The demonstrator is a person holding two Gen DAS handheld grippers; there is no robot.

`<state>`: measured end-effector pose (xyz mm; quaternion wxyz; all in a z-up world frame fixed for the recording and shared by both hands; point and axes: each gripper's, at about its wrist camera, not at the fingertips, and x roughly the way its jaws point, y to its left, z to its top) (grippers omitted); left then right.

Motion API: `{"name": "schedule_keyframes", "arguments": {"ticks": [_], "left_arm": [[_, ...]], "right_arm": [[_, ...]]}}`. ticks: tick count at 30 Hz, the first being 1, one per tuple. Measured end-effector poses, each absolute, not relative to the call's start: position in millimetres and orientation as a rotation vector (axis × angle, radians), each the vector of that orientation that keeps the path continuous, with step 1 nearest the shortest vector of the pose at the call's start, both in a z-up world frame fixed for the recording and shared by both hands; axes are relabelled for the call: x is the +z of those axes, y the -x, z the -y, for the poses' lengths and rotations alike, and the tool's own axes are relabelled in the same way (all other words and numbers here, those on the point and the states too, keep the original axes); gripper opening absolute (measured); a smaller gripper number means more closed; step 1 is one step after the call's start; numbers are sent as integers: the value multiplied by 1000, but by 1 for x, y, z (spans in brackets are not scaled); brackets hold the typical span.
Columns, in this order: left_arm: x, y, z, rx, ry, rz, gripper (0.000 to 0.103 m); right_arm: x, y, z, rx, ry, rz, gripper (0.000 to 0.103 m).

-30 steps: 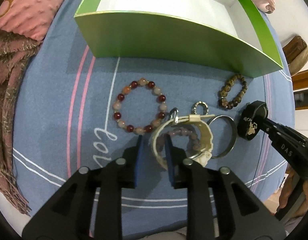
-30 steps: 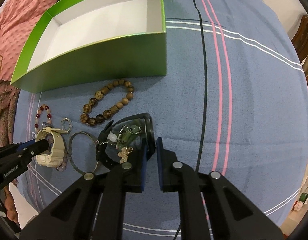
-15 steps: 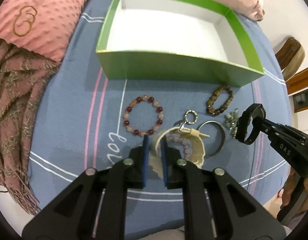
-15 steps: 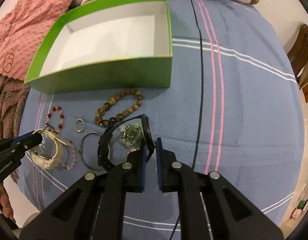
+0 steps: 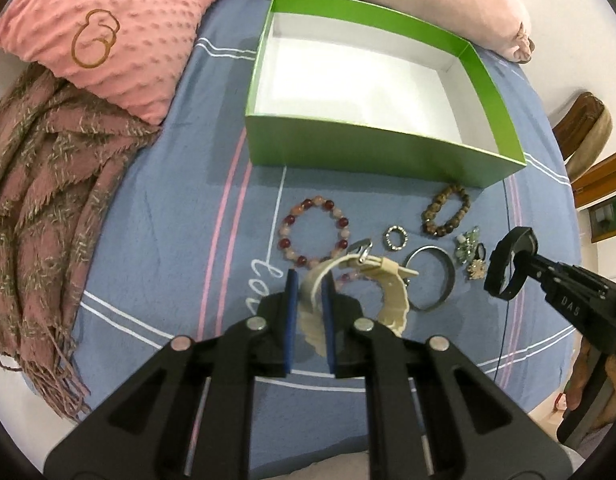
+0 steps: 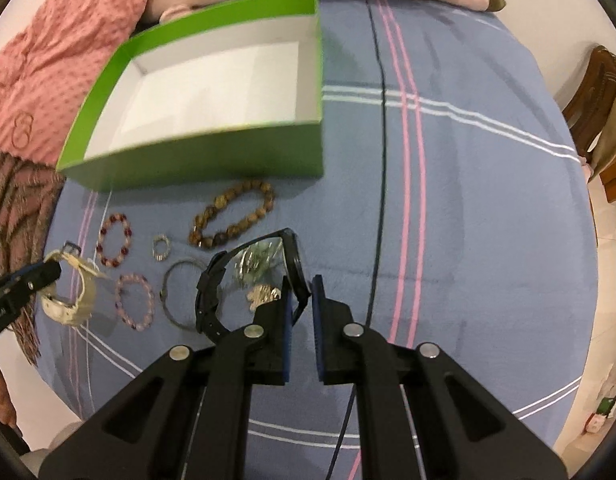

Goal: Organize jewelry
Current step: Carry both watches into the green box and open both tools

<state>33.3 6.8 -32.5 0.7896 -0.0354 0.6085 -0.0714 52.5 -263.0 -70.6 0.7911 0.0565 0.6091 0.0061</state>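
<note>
My left gripper pinches the strap of a cream watch, holding it lifted above the blue striped bedcover. My right gripper is clamped on the band of a black watch, also raised off the cover. An open green box with a white inside sits on the cover toward its far edge, with nothing visible in it. The other jewelry lies in a loose row on the cover just in front of the box's near wall. A red and peach bead bracelet lies at the left of the row. A brown wooden bead bracelet lies near the box's near right corner. Between them sits a small sparkly ring. A plain metal bangle lies beside the ring on the near side. A pale pink bead bracelet rests beside the bangle, under the cream watch. A cluster of green and gold trinkets lies under the black watch. A pink dotted pillow and a fringed brown throw cover the bedcover's left edge.
</note>
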Motion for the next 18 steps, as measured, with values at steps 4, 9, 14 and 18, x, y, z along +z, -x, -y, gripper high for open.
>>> {"name": "schedule_keyframes", "arguments": {"ticks": [4, 9, 14, 18], "left_arm": [[-28, -34, -6, -146, 77, -1297, 12], [0, -44, -2, -155, 67, -1222, 12], [32, -69, 1, -144, 49, -1117, 12], [52, -94, 5, -146, 55, -1042, 12]], "right_arm": [[-72, -51, 254, 41, -106, -1320, 9], [-49, -63, 248, 83, -103, -1262, 9], [-14, -89, 243, 115, -88, -1159, 9], [16, -115, 243, 125, -86, -1070, 9]]}}
